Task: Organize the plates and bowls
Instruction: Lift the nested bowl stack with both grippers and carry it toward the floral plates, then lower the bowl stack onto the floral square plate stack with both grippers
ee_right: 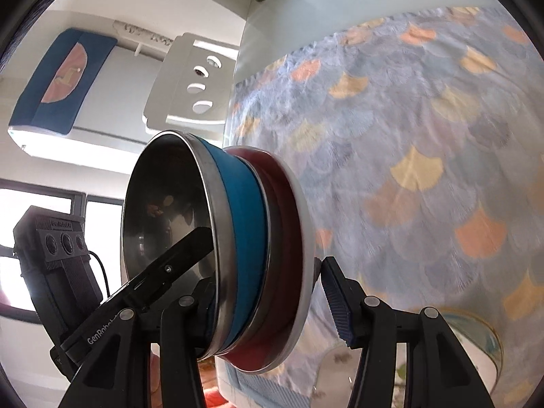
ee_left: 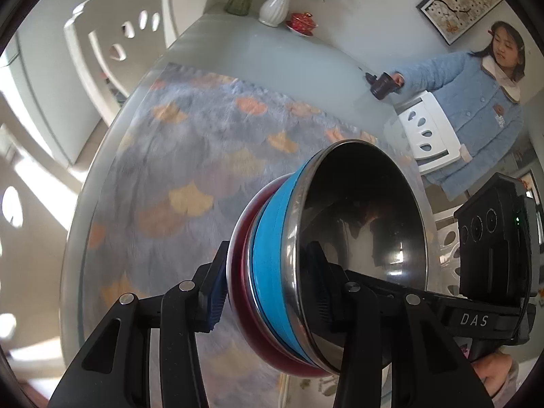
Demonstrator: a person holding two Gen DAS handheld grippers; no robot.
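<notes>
- Above the table [ee_left: 238, 51], both grippers are holding one nested stack of bowls, tipped on its side and clear of the cloth [ee_left: 190, 156].
- The left gripper [ee_left: 268, 292] is pinching the stack: one finger [ee_left: 214, 299] is pressing on the red bowl [ee_left: 238, 272] from outside, the other is reaching inside the steel bowl [ee_left: 367, 224].
- Between red and steel, the blue bowl [ee_left: 272, 265] is showing as a bright band.
- In the right wrist view, the right gripper [ee_right: 272, 292] is straddling the same stack: the steel bowl [ee_right: 163, 210] is facing left, the blue bowl [ee_right: 241, 231] sitting behind it, the red bowl [ee_right: 285, 238] outermost with a pale rim.
- Its right finger [ee_right: 336, 302] is standing just beside that pale rim; the left one is tucked behind the steel rim, so whether the pads are truly pressing cannot be told.
- The left gripper's finger is poking into the steel bowl in this view too.
- At the lower right edge, a gold-rimmed dish [ee_right: 489, 346] is lying on the cloth, partly hidden.
- Across the table, a person [ee_left: 476, 108] in a pale blue coat is touching a dark cup [ee_left: 382, 85].
- A white vase [ee_left: 275, 6] with flowers and a red dish [ee_left: 301, 22] are standing at the far end.
- White chairs [ee_left: 115, 40] are ringing the table.
</notes>
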